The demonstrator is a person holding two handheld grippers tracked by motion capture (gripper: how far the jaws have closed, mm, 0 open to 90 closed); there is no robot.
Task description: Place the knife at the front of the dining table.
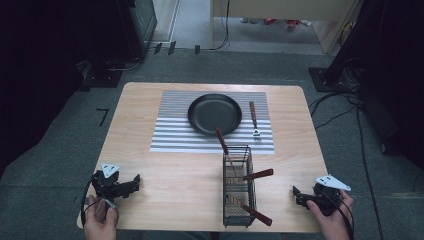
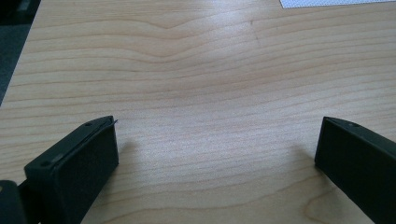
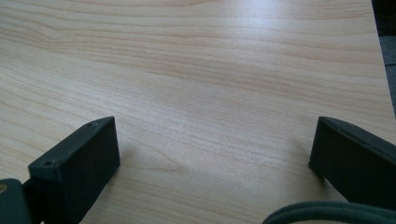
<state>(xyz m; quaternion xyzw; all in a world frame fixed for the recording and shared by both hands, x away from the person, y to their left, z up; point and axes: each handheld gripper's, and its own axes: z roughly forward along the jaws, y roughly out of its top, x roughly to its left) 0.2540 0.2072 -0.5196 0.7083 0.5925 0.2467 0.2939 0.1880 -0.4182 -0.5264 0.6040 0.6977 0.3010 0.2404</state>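
Left gripper [image 1: 131, 184]: rests at the near left corner of the desk [image 1: 150, 165], held by the person's left hand [image 1: 100, 215]; its grey three-cornered plate sits on top.
Left jaws: stand wide apart in the left gripper view, with bare wood grain between them and nothing held.
Right gripper [image 1: 299, 196]: rests at the near right edge of the desk, held by the right hand [image 1: 332, 217].
Right jaws: wide apart in the right gripper view, bare desk between them, nothing gripped; a loop of cable crosses the bottom of that view.
Wire basket [image 1: 238, 187]: stands on the near middle of the desk, between the two grippers and well apart from both.
Basket contents: three wooden-handled utensils; one handle [image 1: 221, 140] leans up toward the pan, one handle [image 1: 259, 174] sticks out to the right, and one handle [image 1: 259, 216] points toward the near right.
Pan [image 1: 214, 114]: black, round, on the striped mat [image 1: 170, 135] at the far middle of the desk.
Fork [image 1: 254, 120]: wooden-handled, lies on the mat just beside the pan's right side, its metal head toward the person.
Corner of the mat [image 2: 336, 3]: at the top right of the left gripper view.
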